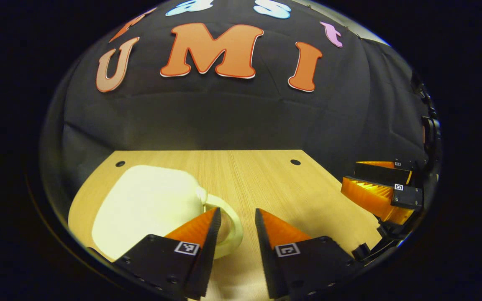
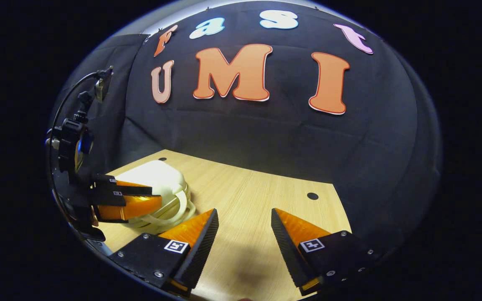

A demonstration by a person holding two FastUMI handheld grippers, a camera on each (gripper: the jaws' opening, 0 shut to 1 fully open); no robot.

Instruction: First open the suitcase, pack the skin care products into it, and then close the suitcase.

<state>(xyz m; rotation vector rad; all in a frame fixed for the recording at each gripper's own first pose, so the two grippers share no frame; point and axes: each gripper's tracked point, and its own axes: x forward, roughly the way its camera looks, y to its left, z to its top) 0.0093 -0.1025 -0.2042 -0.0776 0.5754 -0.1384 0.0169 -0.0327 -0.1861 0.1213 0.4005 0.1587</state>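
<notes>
Wooden table (image 1: 266, 184) bears a pale, seemingly closed suitcase (image 1: 149, 200), partly hidden by the gaping left tool (image 1: 237, 217).

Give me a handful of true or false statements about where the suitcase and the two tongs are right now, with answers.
1. The suitcase lies closed on the table. True.
2. The left tongs are clamped on the suitcase handle. False: they are open, with the handle beside one finger, not gripped.
3. The right tongs are open over bare table. True.
4. Skin care bottles stand next to the suitcase. False: nothing stands on the tabletop around it.
5. In the right gripper view, the suitcase is on the right side of the table. False: it sits at the left, behind the left tongs.
</notes>
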